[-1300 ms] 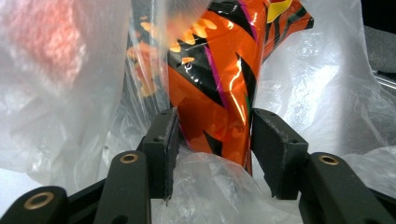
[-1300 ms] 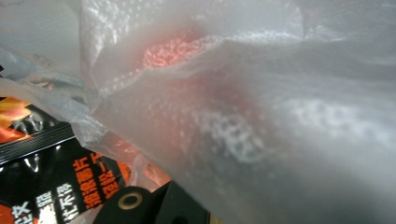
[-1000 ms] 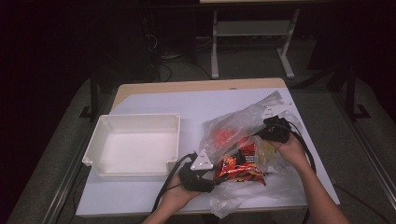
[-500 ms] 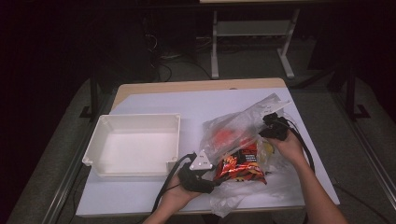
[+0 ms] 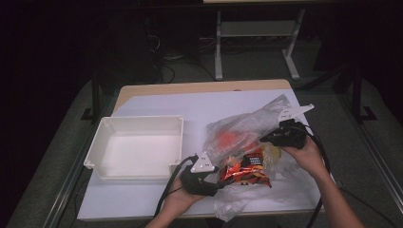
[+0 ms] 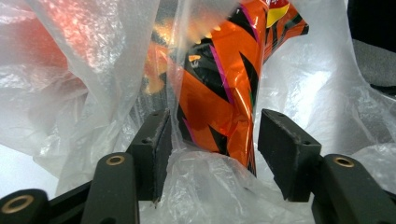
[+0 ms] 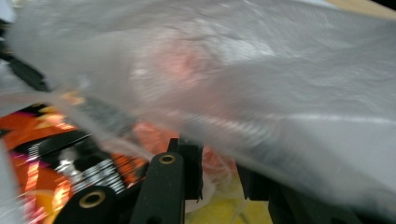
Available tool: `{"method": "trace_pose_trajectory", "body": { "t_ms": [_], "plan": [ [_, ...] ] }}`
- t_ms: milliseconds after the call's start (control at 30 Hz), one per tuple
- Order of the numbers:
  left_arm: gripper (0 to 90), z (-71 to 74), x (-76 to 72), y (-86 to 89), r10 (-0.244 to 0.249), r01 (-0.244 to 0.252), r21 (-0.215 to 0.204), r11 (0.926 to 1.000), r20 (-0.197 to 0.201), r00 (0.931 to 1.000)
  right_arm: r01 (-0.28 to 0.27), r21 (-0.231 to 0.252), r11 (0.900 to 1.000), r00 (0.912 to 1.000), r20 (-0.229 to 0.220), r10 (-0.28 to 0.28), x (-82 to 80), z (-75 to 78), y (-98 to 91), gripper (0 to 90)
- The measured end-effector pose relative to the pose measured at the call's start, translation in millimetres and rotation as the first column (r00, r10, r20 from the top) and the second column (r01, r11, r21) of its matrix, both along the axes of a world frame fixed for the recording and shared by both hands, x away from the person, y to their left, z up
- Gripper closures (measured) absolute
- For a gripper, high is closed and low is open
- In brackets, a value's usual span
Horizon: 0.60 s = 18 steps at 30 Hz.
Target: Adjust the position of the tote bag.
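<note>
Spread left tongs point(image 6: 212, 154) are set around the orange snack packet point(image 5: 248, 171) at lower centre; the plastic bag point(image 5: 247, 130) is pinched by right tongs point(image 5: 266, 138). Only the packet should be clamped.

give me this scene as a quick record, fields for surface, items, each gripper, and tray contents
surface: table with a pale top
items: white tray, clear plastic bag, orange snack packet
bag contents: snack packet partly in the bag, something red and something yellow behind the film
left gripper: open, jaws either side of the packet's end, with bag film between them
right gripper: at the bag's right side, under a fold of film; jaw state unclear
tray contents: empty
tray position: left of the bag, apart from it
</note>
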<state>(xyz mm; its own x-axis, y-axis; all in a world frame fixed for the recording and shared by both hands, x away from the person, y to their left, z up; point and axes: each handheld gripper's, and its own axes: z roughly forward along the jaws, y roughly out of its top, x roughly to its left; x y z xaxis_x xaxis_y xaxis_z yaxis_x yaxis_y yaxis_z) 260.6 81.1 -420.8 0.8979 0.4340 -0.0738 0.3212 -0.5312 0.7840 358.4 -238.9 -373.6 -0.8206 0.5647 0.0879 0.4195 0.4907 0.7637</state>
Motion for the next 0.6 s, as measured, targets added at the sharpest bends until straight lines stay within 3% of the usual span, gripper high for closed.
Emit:
{"method": "trace_pose_trajectory", "body": {
  "t_ms": [333,467,600],
  "plan": [
    [45.5,-0.7,0.4,-0.2,0.001,-0.001,-0.007,1.0,-0.001,1.0,-0.071,0.016,0.9974,0.996,0.056,0.07,-40.4,20.5,-7.6,71.9],
    [45.9,-1.0,0.6,-0.1,0.008,-0.008,-0.012,0.9999,-0.007,0.9999,-0.159,0.019,0.9871,0.9854,0.064,0.158,-56.3,21.6,-0.9,72.1],
    [45.8,-0.8,0.5,0.2,0.003,-0.003,-0.013,0.9999,-0.006,1.0,-0.21,0.009,0.9776,0.9772,0.032,0.21,-58.7,15.1,6.1,75.3]
  ]
}}
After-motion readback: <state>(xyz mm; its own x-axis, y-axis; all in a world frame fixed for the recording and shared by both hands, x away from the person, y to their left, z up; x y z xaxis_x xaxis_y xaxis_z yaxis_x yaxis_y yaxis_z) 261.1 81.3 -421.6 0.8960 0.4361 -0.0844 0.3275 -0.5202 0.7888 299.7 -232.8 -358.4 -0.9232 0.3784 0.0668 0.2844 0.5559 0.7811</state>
